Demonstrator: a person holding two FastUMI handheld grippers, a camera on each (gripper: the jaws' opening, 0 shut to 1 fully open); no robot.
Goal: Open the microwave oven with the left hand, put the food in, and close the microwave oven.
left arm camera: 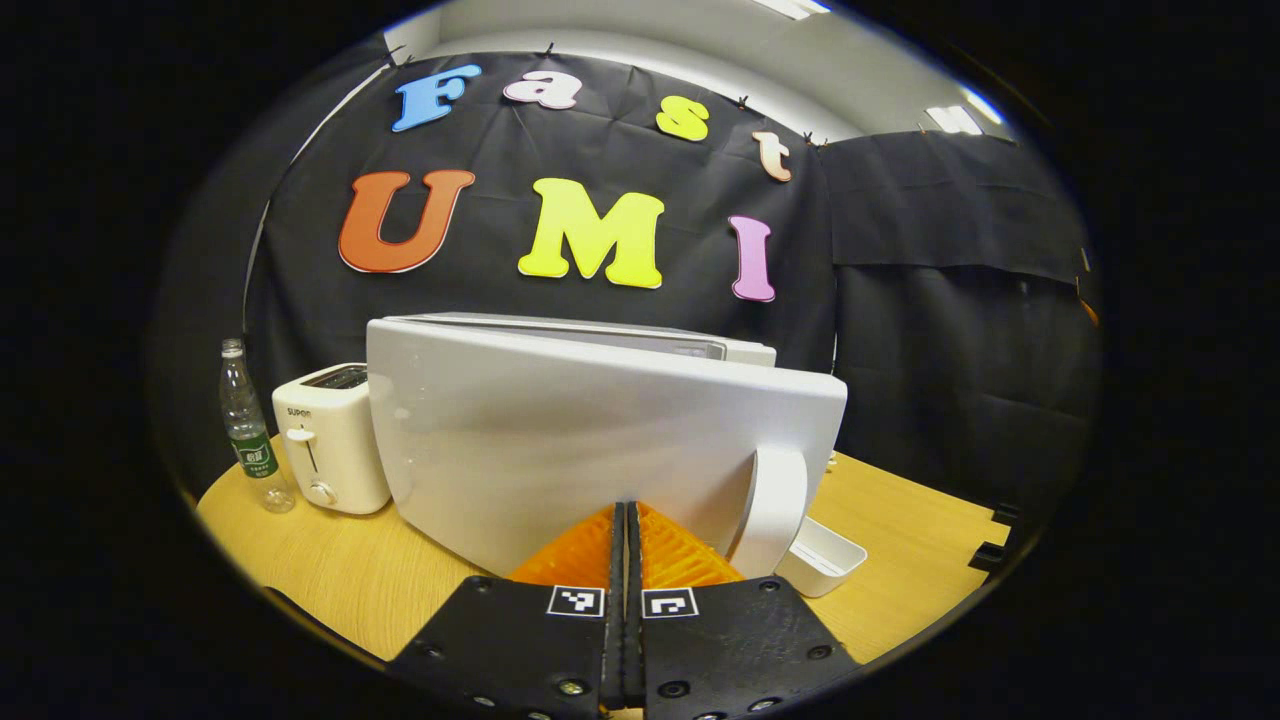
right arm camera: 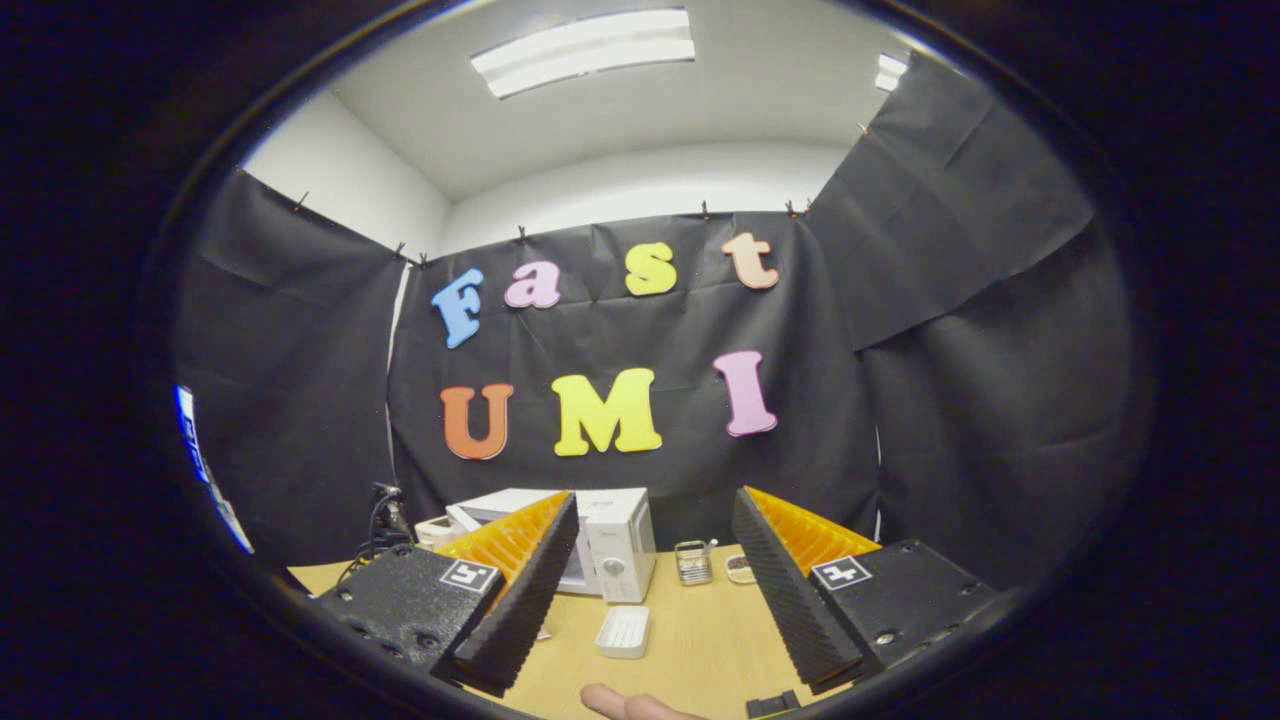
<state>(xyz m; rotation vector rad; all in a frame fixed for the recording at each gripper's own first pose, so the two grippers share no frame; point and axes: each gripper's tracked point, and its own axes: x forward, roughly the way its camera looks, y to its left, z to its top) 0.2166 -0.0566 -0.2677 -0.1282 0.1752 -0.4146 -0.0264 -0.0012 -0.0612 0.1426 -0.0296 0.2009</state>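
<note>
left tool (left arm camera: 625,520) closed at microwave door (left arm camera: 600,440) | right tool (right arm camera: 650,590) open

microwave door (left arm camera: 600,430) blocking ahead, bare table (left arm camera: 900,560) rightward

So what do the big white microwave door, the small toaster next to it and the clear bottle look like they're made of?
White microwave door: probably matte painted metal or plastic, with soft even sheen. White toaster: looks like glossy moulded plastic, rounded corners. Clear bottle: thin transparent plastic, see-through with a green label.
</note>
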